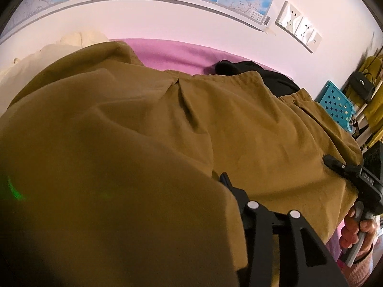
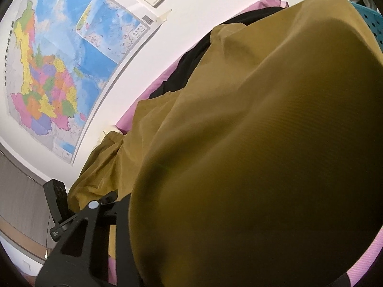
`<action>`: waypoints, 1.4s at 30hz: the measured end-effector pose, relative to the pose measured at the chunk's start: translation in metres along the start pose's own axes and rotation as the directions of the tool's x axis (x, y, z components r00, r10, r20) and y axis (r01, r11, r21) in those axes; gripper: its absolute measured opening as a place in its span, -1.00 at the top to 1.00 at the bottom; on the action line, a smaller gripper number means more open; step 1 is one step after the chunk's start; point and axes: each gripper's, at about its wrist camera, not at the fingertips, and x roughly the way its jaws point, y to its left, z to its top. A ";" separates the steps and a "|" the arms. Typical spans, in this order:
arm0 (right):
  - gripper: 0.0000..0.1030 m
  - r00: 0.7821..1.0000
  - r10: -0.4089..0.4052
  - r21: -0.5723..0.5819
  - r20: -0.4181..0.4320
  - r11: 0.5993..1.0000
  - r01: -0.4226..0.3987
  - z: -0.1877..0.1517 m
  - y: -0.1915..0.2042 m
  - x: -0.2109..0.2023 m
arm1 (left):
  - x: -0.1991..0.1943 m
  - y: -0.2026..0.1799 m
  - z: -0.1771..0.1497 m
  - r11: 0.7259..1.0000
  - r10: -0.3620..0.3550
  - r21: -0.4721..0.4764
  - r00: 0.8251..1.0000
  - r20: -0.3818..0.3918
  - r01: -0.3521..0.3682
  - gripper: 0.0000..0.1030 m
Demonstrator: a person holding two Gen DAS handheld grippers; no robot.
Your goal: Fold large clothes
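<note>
We have the mustard-brown garment (image 1: 239, 124) spread over the pink sheet (image 1: 172, 52) of the bed, and it fills most of both wrist views. In the left wrist view a fold of it is draped right over the lens side, covering the left finger of our left gripper (image 1: 229, 186); only the right finger and its two white pivot caps show, so we can't tell whether it's pinching cloth or standing apart. Our right gripper (image 1: 335, 163) shows at the garment's near right edge in that same view, with the hand (image 1: 359, 234) wrapped around its handle; its fingertips sit against the cloth, but whether they clamp it is not readable. The right wrist view is just as blocked: brown fabric (image 2: 251, 167) bulges over the lens and hides the fingertips. The other gripper's body pokes up at the left edge of that view. A black garment (image 1: 270, 76) lies partly under the brown one near the wall, and a cream cloth (image 1: 47, 55) sits at the far left. The wall carries a coloured map (image 2: 55, 71) and white sockets (image 1: 299, 27). A turquoise perforated basket (image 1: 337, 102) stands just beyond the bed's right side.
</note>
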 end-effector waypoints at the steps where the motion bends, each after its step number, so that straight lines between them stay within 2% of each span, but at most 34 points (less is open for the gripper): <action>1: 0.10 1.000 0.007 0.016 -0.008 1.000 -0.007 0.000 -0.002 0.001 | 0.002 0.000 0.000 1.000 0.000 0.001 1.000 -0.002 0.000 0.11; 3: -0.08 0.999 0.023 0.028 -0.024 0.999 -0.022 0.000 -0.004 0.005 | 0.004 0.003 0.000 1.000 -0.006 -0.008 1.000 -0.010 0.006 0.03; 6: -0.16 0.999 0.026 0.021 -0.024 0.999 -0.026 -0.002 -0.002 0.010 | 0.006 0.003 0.001 1.000 -0.003 -0.013 1.000 -0.003 0.003 0.02; 7: -0.12 1.000 0.020 0.019 -0.021 1.000 -0.019 -0.001 0.000 0.013 | 0.006 0.002 0.000 1.000 0.002 -0.008 1.000 -0.001 -0.002 0.07; 9: 0.11 1.000 0.013 0.002 -0.011 1.000 -0.013 -0.001 0.003 0.011 | 0.004 0.000 0.002 1.000 0.006 -0.002 1.000 0.000 -0.006 0.17; 12: 0.30 1.000 0.029 -0.022 0.011 0.999 -0.029 0.002 0.014 0.001 | -0.006 -0.004 0.005 1.000 0.006 0.011 1.000 0.022 -0.006 0.35; 19: 0.40 0.991 0.094 -0.177 0.094 0.981 -0.077 0.023 0.074 -0.038 | -0.053 -0.011 0.035 0.998 -0.033 0.053 0.993 0.111 0.027 0.46; 25: 0.42 0.973 0.176 -0.292 0.153 0.948 -0.126 0.048 0.135 -0.057 | -0.103 -0.005 0.078 0.996 -0.060 0.079 0.977 0.203 0.045 0.47; 29: 0.42 0.956 0.239 -0.369 0.171 0.915 -0.163 0.059 0.173 -0.059 | -0.141 0.007 0.101 0.996 -0.041 0.089 0.955 0.294 0.015 0.47; 33: 0.42 0.930 0.327 -0.437 0.169 0.870 -0.227 0.070 0.223 -0.042 | -0.180 0.034 0.123 0.996 0.014 0.073 0.928 0.373 -0.044 0.46; 38: 0.42 0.903 0.414 -0.492 0.117 0.814 -0.309 0.080 0.284 0.009 | -0.213 0.080 0.146 0.988 0.137 0.008 0.885 0.445 -0.157 0.46; 41: 0.42 0.888 0.454 -0.499 0.063 0.785 -0.366 0.077 0.313 0.044 | -0.230 0.121 0.155 0.969 0.239 -0.056 0.849 0.471 -0.241 0.46; 42: 0.42 0.885 0.463 -0.496 0.049 0.780 -0.381 0.075 0.321 0.055 | -0.233 0.131 0.157 0.964 0.258 -0.076 0.844 0.470 -0.253 0.46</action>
